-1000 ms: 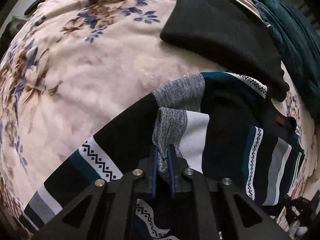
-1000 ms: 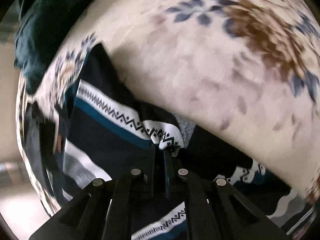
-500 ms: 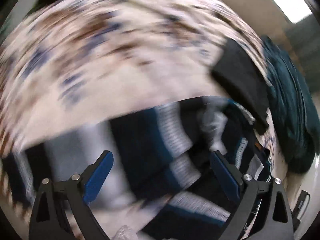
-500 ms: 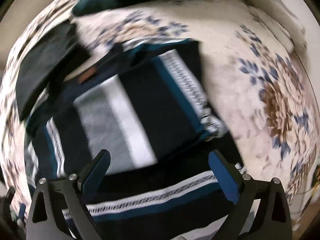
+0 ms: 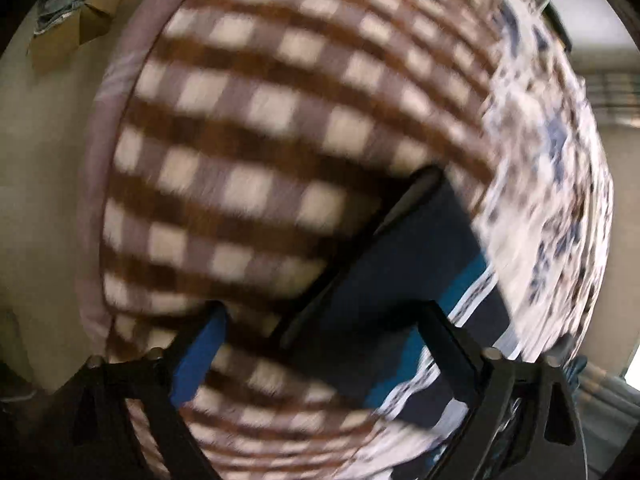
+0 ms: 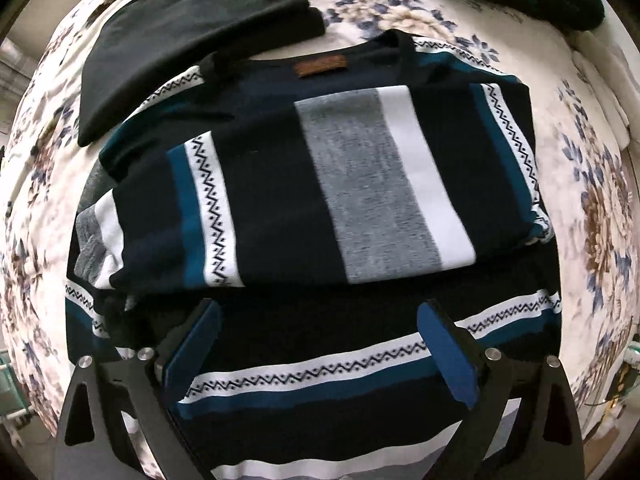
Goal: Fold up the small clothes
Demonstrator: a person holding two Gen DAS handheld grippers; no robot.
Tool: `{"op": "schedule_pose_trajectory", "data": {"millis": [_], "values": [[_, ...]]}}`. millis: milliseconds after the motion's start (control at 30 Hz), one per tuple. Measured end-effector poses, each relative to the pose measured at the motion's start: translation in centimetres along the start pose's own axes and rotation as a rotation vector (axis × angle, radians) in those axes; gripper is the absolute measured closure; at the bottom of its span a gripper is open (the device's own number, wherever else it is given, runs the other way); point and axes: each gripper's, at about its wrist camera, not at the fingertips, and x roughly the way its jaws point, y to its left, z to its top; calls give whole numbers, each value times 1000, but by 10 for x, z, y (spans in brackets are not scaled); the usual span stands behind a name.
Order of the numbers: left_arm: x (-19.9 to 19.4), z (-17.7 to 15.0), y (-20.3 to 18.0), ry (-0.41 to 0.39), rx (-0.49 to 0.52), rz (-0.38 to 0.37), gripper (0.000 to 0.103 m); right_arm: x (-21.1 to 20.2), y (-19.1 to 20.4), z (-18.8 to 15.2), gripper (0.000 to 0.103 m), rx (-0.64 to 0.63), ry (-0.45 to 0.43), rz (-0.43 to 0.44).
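Both hand-held grippers have let go: the right hand-held gripper [image 6: 318, 344] hangs with jaws apart above the striped sweater [image 6: 320, 184], which a second ago was pinched. The sweater's sleeves now lie folded across its body on the floral bed [image 6: 592, 184]. Beyond it sits a black garment [image 6: 192, 28]. The left hand-held gripper [image 5: 320, 344], also apart, swings away blurred, so the bottom fold likely comes next.

The left gripper [image 5: 320, 344] stood with its jaws spread wide, nothing between them, its blue pad at the lower left of its frame, the picture smeared by blur. The right gripper [image 6: 320, 344] also gaped wide and empty, both blue pads [image 6: 448, 356] showing low in its frame.
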Motion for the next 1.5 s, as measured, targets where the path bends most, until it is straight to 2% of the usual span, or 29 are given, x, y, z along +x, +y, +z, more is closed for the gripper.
{"op": "schedule_pose_trajectory", "data": {"millis": [67,167,267,333,400,500,600,633,700,833,900,967,1000,1033,1067,1100,1133,1167,1233,1267,1400,1433,1500], "values": [[-7,2,-18,-64,54,8,91,1,0,-1,3,9,-4,-22],[-22,-2,-56,-163,196,-3,95,1,-5,1,3,8,-33,-95],[-39,-21,-106,-254,396,-17,95,-1,-14,4,3,-15,-58,-170],[-51,-38,-144,-310,535,-38,95,-4,-20,8,3,-34,-80,-187],[-63,-70,-187,-356,692,-77,95,-8,-27,10,3,-57,-111,-186],[-71,-124,-242,-356,868,-155,95,-16,-47,16,3,-59,-128,-150],[-65,-198,-297,-287,1035,-246,95,-19,-81,22,3,-24,-118,-100],[-58,-234,-318,-251,1116,-272,95,-18,-94,24,3,-5,-114,-90],[-40,-289,-345,-203,1234,-298,95,-15,-124,27,3,34,-109,-76],[6,-419,-367,-71,1487,-330,95,-7,-185,36,3,130,-96,-73],[32,-470,-365,16,1583,-313,95,-4,-217,40,3,183,-89,-63],[56,-515,-354,106,1644,-259,91,0,-244,44,3,223,-75,-42],[65,-528,-351,158,1654,-239,91,0,-253,45,3,235,-72,-29],[76,-540,-345,248,1652,-215,87,1,-261,46,3,245,-69,-14],[78,-545,-340,288,1648,-204,70,1,-270,47,3,252,-63,7],[75,-548,-335,309,1641,-211,60,1,-277,48,3,260,-56,31],[70,-545,-330,319,1631,-225,34,-1,-284,49,3,270,-50,63],[61,-539,-327,325,1616,-236,13,-3,-288,50,3,277,-49,88],[42,-515,-322,274,1586,-233,9,-10,-290,53,3,281,-53,164],[31,-497,-322,217,1571,-221,9,-13,-288,55,3,277,-54,205],[4,-405,-319,-82,1466,-86,9,-15,-250,74,3,201,-52,359],[1,-377,-318,-164,1426,-28,9,-12,-238,79,3,179,-51,389],[6,-339,-316,-225,1377,54,9,2,-210,93,3,148,-39,442]]}}
